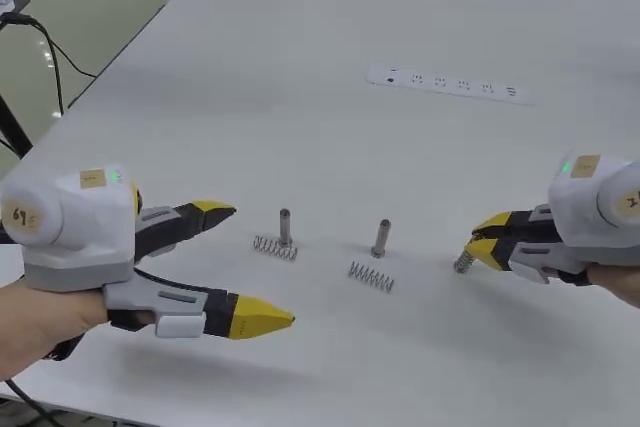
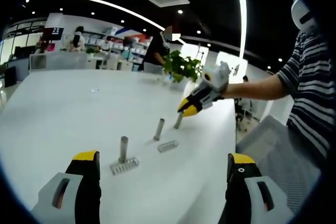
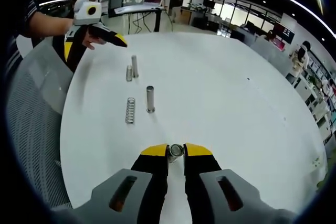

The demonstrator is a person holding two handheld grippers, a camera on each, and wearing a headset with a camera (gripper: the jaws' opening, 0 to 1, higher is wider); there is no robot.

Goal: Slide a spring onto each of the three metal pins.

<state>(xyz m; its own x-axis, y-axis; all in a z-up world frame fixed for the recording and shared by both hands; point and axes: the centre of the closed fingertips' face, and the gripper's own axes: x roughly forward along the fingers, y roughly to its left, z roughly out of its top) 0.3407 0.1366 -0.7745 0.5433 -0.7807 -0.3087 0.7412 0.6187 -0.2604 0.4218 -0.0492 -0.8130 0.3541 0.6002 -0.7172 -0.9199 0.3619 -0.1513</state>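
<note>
Jaws of right gripper (image 3: 176, 149) clamp a pin (image 3: 175, 153); left gripper (image 1: 255, 264) gapes. Spring (image 1: 371, 276), lower centre, looks light and squashy: pinch gently mid-coil.

Head view overhead; gripper views low, opposed, across shared pins (image 2: 123, 150).

On the table (image 1: 300, 77), three pins stand upright in a row from left to right. A spring (image 1: 275, 247) lies just before the left pin (image 1: 285, 226), at its base. A second spring (image 1: 371, 276) lies before the middle pin (image 1: 381, 237). The third pin (image 1: 464, 263), rightmost, stands between the jaw tips of the right gripper (image 1: 482, 243). The left gripper (image 1: 255, 265), jaws wide apart, lies left of the row. A power strip (image 1: 455, 85) lies well behind.
</note>
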